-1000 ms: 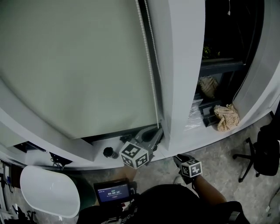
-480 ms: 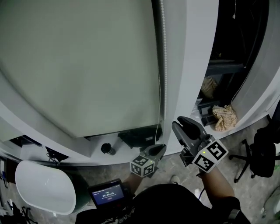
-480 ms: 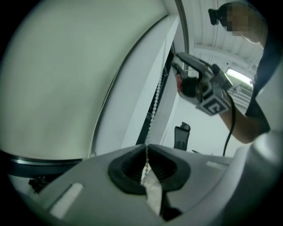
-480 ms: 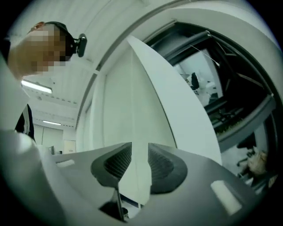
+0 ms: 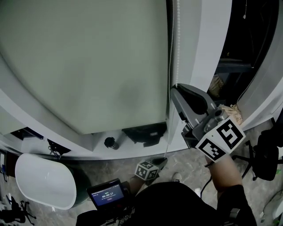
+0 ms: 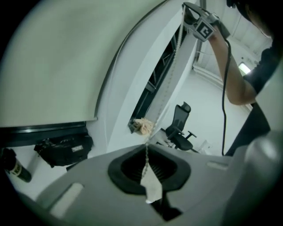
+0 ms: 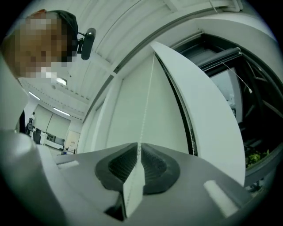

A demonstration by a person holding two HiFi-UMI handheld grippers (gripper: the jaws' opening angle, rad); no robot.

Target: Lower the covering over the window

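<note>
A grey-green roller blind [image 5: 88, 66] hangs over the window, its lower edge just above the sill. Its bead chain [image 5: 167, 128] runs down the blind's right edge. My right gripper [image 5: 176, 89] is raised high beside the white pillar; its jaws have just been closing and now pinch the chain [image 7: 146, 110], which rises from between the right gripper's pads [image 7: 138, 148]. My left gripper [image 5: 163, 160] is low, below the sill, shut on the same chain. In the left gripper view the chain [image 6: 166, 92] climbs from the left gripper [image 6: 147, 152] to the right gripper [image 6: 188, 9].
A black bag [image 5: 143, 133] and a small dark bottle [image 5: 110, 142] sit on the sill. A white pillar [image 5: 199, 44] stands right of the chain, with a crumpled cloth [image 5: 232, 110] beyond it. A white rounded tub [image 5: 42, 185] and an office chair [image 5: 267, 154] are on the floor.
My right gripper has come up from near the floor to the chain beside the pillar and closed on it. My left gripper has sunk from the sill to below it, chain in its jaws.
</note>
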